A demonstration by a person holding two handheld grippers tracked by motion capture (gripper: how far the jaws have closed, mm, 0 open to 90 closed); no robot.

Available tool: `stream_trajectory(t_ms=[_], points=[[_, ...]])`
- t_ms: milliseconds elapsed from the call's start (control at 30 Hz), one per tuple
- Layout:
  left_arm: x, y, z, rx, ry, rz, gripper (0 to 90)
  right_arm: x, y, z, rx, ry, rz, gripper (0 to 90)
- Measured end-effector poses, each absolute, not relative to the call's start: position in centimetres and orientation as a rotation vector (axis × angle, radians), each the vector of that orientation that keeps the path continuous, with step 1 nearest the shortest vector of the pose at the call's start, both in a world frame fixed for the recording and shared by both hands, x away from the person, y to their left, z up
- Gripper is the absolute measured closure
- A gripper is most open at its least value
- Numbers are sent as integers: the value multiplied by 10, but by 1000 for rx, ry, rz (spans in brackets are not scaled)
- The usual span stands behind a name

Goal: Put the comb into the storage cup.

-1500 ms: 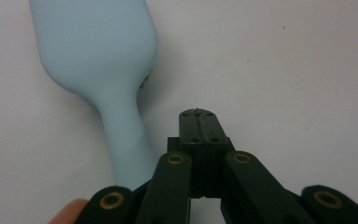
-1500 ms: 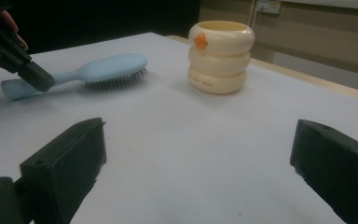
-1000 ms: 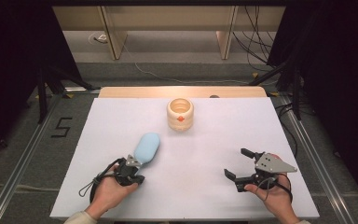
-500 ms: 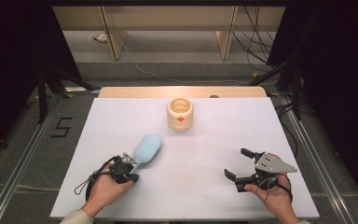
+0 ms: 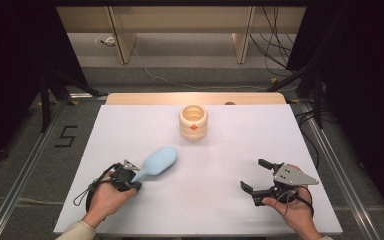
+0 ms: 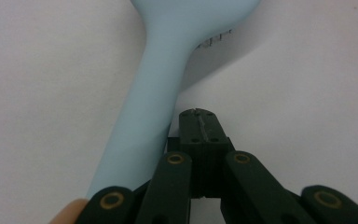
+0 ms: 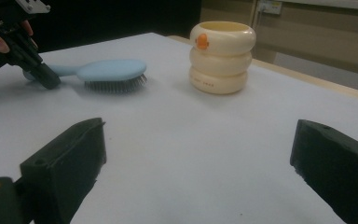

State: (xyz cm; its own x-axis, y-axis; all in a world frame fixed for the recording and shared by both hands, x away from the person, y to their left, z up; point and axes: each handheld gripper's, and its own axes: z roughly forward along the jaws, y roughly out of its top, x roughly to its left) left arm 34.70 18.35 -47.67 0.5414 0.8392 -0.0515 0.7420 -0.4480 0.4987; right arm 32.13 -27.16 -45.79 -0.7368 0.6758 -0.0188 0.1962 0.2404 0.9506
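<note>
One hairbrush [image 5: 156, 162], pale blue, is lying bristles-down on the white table [image 5: 230, 150], left of centre in the lower half of the high view, its head pointing toward the upper right. In the left gripper view its handle is running up the frame just beside my left gripper [image 6: 199, 122], whose jaws are pressed together with nothing between them; the handle is lying along their left side, and I cannot tell whether it is touching them. In the high view I am holding that gripper [image 5: 130, 169] at the handle's end. My right gripper [image 5: 259, 175] is sitting at the lower right, well apart from the brush, its jaws standing wide open and holding nothing. Beyond the brush, a cream ringed cup [image 5: 193, 121] is standing upright near the table's far edge, upper centre.
</note>
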Motion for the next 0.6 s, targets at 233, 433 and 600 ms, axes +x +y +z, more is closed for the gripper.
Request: stream_trajectory(t_ms=[233, 433, 600], points=[[344, 183, -473, 2339, 1230, 264, 896, 321, -272, -458, 796, 2091, 1505, 44], [338, 179, -456, 2327, 1117, 245, 695, 321, -272, -458, 799, 2092, 1505, 44], [343, 179, -444, 2304, 1002, 405, 224, 322, -272, -458, 801, 2090, 1499, 44]])
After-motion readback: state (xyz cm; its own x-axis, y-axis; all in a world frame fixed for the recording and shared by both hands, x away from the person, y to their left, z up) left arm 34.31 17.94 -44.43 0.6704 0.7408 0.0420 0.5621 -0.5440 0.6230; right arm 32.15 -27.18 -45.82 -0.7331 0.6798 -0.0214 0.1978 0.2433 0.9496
